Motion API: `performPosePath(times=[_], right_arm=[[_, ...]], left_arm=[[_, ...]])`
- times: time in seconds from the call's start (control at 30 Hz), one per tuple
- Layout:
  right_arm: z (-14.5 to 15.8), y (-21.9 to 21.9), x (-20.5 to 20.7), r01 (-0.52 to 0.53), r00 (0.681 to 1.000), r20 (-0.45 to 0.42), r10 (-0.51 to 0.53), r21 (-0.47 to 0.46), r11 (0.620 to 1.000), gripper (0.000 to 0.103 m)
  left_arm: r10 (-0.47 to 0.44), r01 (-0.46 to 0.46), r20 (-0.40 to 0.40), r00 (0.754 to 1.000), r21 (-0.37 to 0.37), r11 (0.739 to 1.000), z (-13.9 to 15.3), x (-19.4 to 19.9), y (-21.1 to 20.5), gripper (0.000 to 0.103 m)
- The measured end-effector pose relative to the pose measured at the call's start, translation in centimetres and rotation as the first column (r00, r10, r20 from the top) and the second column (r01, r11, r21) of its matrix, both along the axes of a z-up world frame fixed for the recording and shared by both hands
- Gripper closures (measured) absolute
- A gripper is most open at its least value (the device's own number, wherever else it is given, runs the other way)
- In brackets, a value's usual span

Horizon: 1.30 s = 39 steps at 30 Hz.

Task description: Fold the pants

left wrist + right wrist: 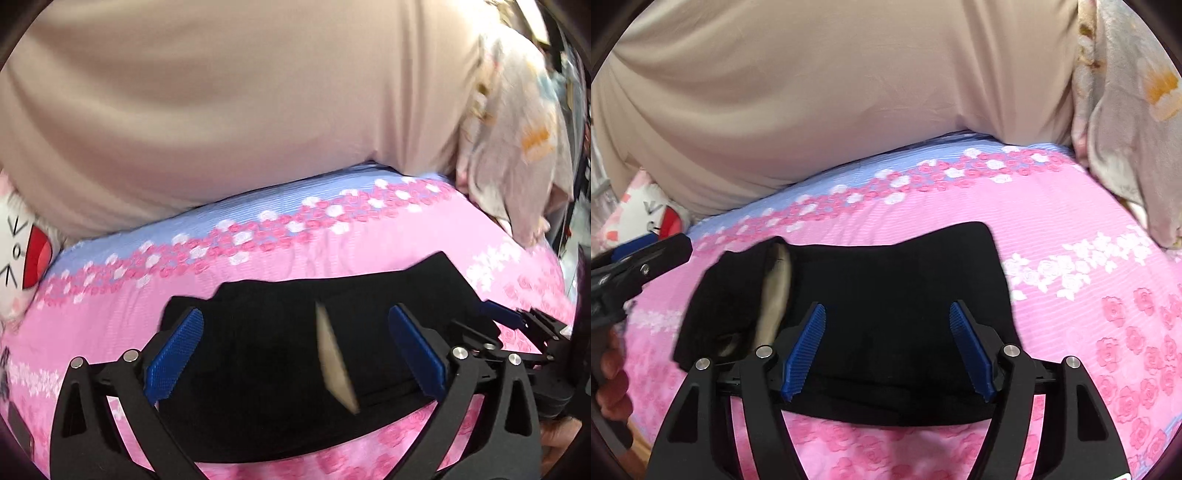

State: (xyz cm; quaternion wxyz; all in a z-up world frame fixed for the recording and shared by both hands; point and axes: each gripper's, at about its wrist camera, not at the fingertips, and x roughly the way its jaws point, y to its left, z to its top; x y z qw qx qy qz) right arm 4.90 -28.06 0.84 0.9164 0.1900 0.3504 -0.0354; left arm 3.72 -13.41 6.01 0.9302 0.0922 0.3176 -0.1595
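Both grippers' fingers (417, 350) (807, 350) gape empty over the folded black pants (886, 288), pink bedspread (1071, 332) bare around every edge.

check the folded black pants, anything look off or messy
One thing: on the black pants, the left end is not flat. A flap is turned back there, showing pale lining, which the left wrist view also shows. The rest lies fairly flat on the pink floral sheet.
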Motion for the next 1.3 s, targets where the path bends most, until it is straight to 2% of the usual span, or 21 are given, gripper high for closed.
performPosePath(times=[0.03,0.1,0.17,0.23,0.33,0.47,0.53,0.63,0.73,0.8,0.83,0.87,1.0,1.03,1.13,1.17,1.23,1.3], right_arm=[[-0.1,0.6,0.3,-0.039,0.999,-0.004,0.039,0.031,0.999,0.028],[-0.5,1.9,1.0,-0.111,0.994,-0.010,0.112,0.091,0.990,0.026],[-1.6,4.2,2.3,-0.197,0.978,-0.031,0.204,0.160,0.967,0.026],[-2.6,6.3,3.4,-0.240,0.966,-0.055,0.252,0.168,0.956,0.025],[-4.1,8.2,5.1,-0.250,0.960,-0.083,0.268,0.178,0.952,0.025],[-5.5,8.7,6.5,-0.225,0.958,-0.093,0.272,0.344,0.912,0.023],[-5.2,9.3,6.7,-0.251,0.952,-0.066,0.297,0.380,0.890,0.025],[-4.6,10.6,7.0,-0.283,0.941,-0.064,0.331,0.383,0.879,0.023],[-4.9,11.7,7.2,-0.268,0.945,-0.084,0.316,0.354,0.896,0.025],[-4.9,12.3,7.5,-0.272,0.948,-0.087,0.306,0.281,0.920,0.057],[-4.8,12.6,7.6,-0.287,0.944,-0.086,0.318,0.257,0.923,0.085],[-4.5,12.5,7.6,-0.289,0.945,-0.075,0.317,0.254,0.923,0.089],[-0.4,9.5,7.0,-0.277,0.960,0.014,0.281,0.210,0.938,0.091],[1.1,7.2,6.4,-0.248,0.969,0.044,0.244,0.196,0.949,0.091],[2.8,1.1,4.3,-0.119,0.992,0.058,0.112,0.151,0.981,0.091],[2.6,-1.0,3.5,-0.071,0.997,0.038,0.067,0.134,0.988,0.090],[0.2,-4.5,2.2,-0.002,0.999,-0.040,0.008,0.138,0.990,0.089],[-4.2,-6.5,1.6,0.049,0.989,-0.145,-0.025,0.162,0.985,0.084]], left_arm=[[0.026,-0.026,-0.002,1.000,0.006,1.000,-0.1,0.4,1.1,0.005],[0.102,-0.102,0.007,0.995,0.050,0.994,-0.8,1.1,3.5,0.005],[0.192,-0.192,0.016,0.981,0.119,0.974,-2.1,1.6,6.6,0.005],[0.248,-0.247,0.015,0.969,0.171,0.954,-3.5,1.7,9.0,0.005],[0.316,-0.304,-0.023,0.948,0.219,0.927,-5.9,1.7,12.4,0.005],[0.352,-0.333,-0.062,0.934,0.204,0.921,-7.7,1.0,15.4,0.005],[0.357,-0.337,-0.082,0.931,0.187,0.923,-8.2,0.8,16.4,0.005],[0.356,-0.337,-0.103,0.929,0.163,0.927,-8.7,0.8,17.2,0.005],[0.345,-0.329,-0.101,0.933,0.144,0.933,-8.6,0.7,17.3,0.005],[0.333,-0.320,-0.095,0.938,0.126,0.939,-8.3,0.7,17.1,0.005],[0.330,-0.318,-0.093,0.939,0.123,0.940,-8.2,0.7,16.9,0.005],[0.328,-0.317,-0.091,0.940,0.121,0.941,-8.0,0.8,16.7,0.005],[0.320,-0.312,-0.070,0.945,0.099,0.945,-6.4,1.2,15.9,0.005],[0.313,-0.308,-0.059,0.948,0.089,0.947,-5.7,1.2,15.7,0.005],[0.294,-0.292,-0.027,0.955,0.069,0.954,-4.4,0.9,14.6,0.005],[0.287,-0.285,-0.025,0.958,0.067,0.956,-4.3,0.9,14.2,0.005],[0.276,-0.273,-0.035,0.961,0.072,0.959,-4.5,1.2,13.2,0.005],[0.257,-0.252,-0.063,0.964,0.076,0.965,-5.4,1.7,11.7,0.005]])
